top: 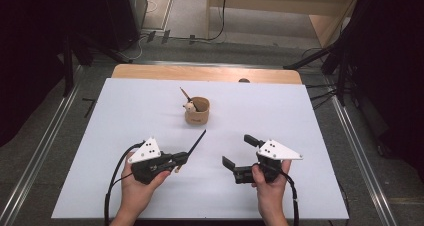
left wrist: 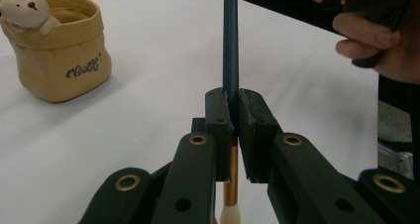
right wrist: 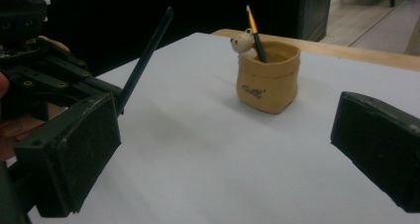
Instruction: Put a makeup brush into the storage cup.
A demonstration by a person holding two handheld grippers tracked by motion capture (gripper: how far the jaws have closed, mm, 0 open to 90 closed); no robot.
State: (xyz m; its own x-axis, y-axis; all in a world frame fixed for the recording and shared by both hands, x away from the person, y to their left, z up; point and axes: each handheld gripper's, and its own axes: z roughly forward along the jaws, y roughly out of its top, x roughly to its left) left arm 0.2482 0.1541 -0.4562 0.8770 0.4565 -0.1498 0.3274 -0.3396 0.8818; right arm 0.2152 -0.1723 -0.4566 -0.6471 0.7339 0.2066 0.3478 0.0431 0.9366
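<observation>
A white table [top: 150,186] seen from above, with a person's two hands entering from the bottom edge, each holding a black two-jaw gripper. At about seven o'clock, the left gripper [top: 176,161] has its jaws clamped on a thin brush [top: 195,143] — dark handle slanting up toward one o'clock, pale bristle tip just beside the gripper's near side. The grip sits low on the handle, near the gold collar, probably so the long free end can be steered. At about five o'clock, the right gripper [top: 239,151] has its jaws spread wide with nothing between them, well apart from the brush. Near the table's centre, toward twelve o'clock, stands a small tan pot [top: 197,111] with a bear figure on its rim and another brush already leaning inside — likely where the held brush belongs too.
</observation>
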